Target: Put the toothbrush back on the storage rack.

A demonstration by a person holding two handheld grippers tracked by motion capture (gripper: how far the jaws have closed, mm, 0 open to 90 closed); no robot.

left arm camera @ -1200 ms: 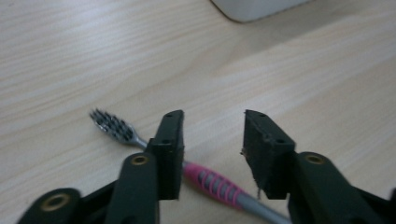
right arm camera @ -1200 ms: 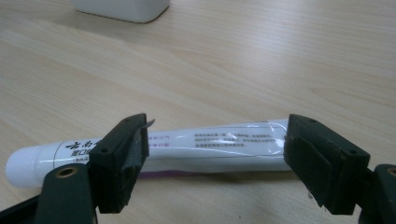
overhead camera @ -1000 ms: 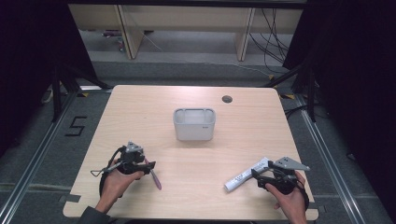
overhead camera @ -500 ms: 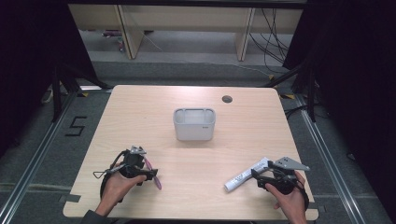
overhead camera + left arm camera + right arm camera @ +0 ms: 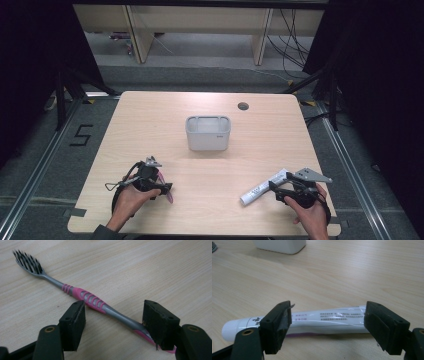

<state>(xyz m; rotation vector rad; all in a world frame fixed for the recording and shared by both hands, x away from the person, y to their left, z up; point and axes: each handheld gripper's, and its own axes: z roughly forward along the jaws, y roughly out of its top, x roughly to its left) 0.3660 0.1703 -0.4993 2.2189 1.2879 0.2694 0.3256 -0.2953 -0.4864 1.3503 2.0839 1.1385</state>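
A pink and grey toothbrush [image 5: 92, 300] with dark bristles lies flat on the wooden table [image 5: 150, 130]. My left gripper [image 5: 113, 308] is open and straddles its handle. Its jaws have just been opening, and the pads stand apart from the handle. From the high view the left gripper [image 5: 161, 188] is at the near left with the toothbrush [image 5: 169, 194] under its tips. A white toothpaste tube [image 5: 332, 320] lies on the table at the near right. My right gripper [image 5: 329, 310] stands open with the tube just beyond its pads; seen from above, the right gripper [image 5: 276, 189] is at the near end of the tube [image 5: 256, 192].
A white rectangular container [image 5: 208, 132] stands upright in the middle of the table; its base [image 5: 279, 245] is at the far edge of the right gripper view. A small round hole [image 5: 243, 106] is in the tabletop at the back right. Dark floor and rails surround the table.
My left gripper has shifted slightly toward the near side, over the toothbrush. The right gripper and the tube have not moved.
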